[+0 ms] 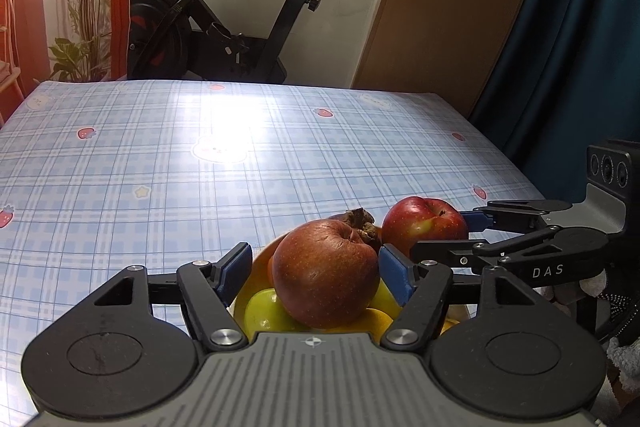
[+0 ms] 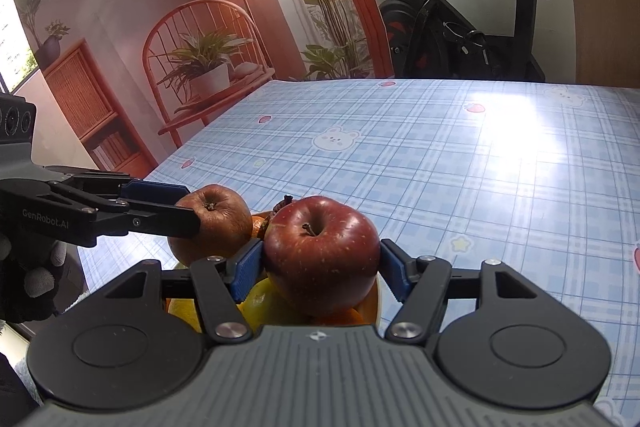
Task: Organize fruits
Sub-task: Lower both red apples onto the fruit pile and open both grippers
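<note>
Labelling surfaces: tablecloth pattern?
Light blue plaid tablecloth with strawberry, bear and star prints; clearest in the right wrist view.

Exercise bike (image 1: 224,7) against white wall beyond desk (image 1: 160,155) with blue plaid cover; printed backdrop (image 2: 160,27) at frame left, teal curtain (image 1: 580,47) at right

Both grippers (image 1: 316,269) (image 2: 320,269) are black with blue pads, silver screws and ribbed grey bodies; a black glove (image 2: 30,279) has grey fingertips.
</note>
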Available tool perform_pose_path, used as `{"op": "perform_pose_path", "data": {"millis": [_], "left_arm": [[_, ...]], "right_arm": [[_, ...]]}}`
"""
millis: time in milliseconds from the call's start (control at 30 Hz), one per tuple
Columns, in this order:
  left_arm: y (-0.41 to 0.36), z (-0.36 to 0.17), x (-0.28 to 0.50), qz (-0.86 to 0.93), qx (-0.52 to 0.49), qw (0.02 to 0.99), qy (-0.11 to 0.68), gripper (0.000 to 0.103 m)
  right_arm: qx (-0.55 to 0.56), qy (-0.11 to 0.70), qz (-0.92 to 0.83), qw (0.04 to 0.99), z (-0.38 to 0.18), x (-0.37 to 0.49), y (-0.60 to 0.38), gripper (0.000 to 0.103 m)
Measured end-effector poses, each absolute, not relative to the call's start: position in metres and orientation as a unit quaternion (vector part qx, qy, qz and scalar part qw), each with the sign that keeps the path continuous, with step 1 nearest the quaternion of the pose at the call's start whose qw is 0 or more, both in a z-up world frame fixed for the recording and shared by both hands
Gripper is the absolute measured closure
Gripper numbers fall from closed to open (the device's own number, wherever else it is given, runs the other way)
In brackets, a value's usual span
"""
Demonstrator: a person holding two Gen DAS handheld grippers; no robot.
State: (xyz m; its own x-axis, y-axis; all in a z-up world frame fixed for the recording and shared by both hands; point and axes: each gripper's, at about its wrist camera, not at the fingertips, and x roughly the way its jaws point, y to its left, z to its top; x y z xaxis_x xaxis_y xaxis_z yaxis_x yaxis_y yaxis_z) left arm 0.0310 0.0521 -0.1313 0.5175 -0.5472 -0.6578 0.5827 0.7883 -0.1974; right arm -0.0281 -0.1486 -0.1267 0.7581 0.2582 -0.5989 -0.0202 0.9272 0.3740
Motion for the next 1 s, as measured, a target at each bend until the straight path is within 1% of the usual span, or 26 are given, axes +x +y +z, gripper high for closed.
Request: {"op": "perform_pose_path", "data": {"millis": [133, 200, 267, 433, 800, 900, 933, 967, 1000], "left_arm": [[0.054, -0.13, 0.032, -0.316, 0.02, 0.876, 0.364, 0.027], [0.053, -0.129, 0.033, -0.314, 0.02, 0.877, 0.364, 0.026], [0.053, -0.129, 0.032, -0.31, 0.022, 0.878, 0.363, 0.025], [0.053, -0.129, 0.03, -0.296, 0.026, 0.884, 0.362, 0.02], [0.05, -0.128, 0.028, -0.288, 0.032, 0.886, 0.362, 0.016], [0.05, -0.129, 0.028, -0.287, 0.032, 0.886, 0.362, 0.016], [0.05, -0.129, 0.028, -0.287, 0.031, 0.886, 0.363, 0.016], [0.05, -0.129, 0.028, -0.287, 0.031, 0.886, 0.363, 0.016], [0.05, -0.129, 0.028, -0.287, 0.03, 0.886, 0.363, 0.016]], "right_arm": [[0.175, 0.331, 0.076, 0.924, -0.124, -0.03, -0.151, 0.035], [0.168, 0.332, 0.075, 0.925, -0.124, -0.03, -0.149, 0.032], [0.164, 0.329, 0.073, 0.927, -0.122, -0.031, -0.147, 0.024], [0.161, 0.334, 0.065, 0.926, -0.122, -0.03, -0.145, 0.017], [0.189, 0.333, 0.05, 0.923, -0.127, -0.031, -0.157, 0.017], [0.197, 0.328, 0.05, 0.923, -0.128, -0.034, -0.161, 0.018], [0.197, 0.327, 0.046, 0.923, -0.128, -0.035, -0.162, 0.024], [0.195, 0.326, 0.036, 0.924, -0.128, -0.036, -0.163, 0.034], [0.199, 0.325, 0.035, 0.924, -0.128, -0.037, -0.166, 0.037]]}}
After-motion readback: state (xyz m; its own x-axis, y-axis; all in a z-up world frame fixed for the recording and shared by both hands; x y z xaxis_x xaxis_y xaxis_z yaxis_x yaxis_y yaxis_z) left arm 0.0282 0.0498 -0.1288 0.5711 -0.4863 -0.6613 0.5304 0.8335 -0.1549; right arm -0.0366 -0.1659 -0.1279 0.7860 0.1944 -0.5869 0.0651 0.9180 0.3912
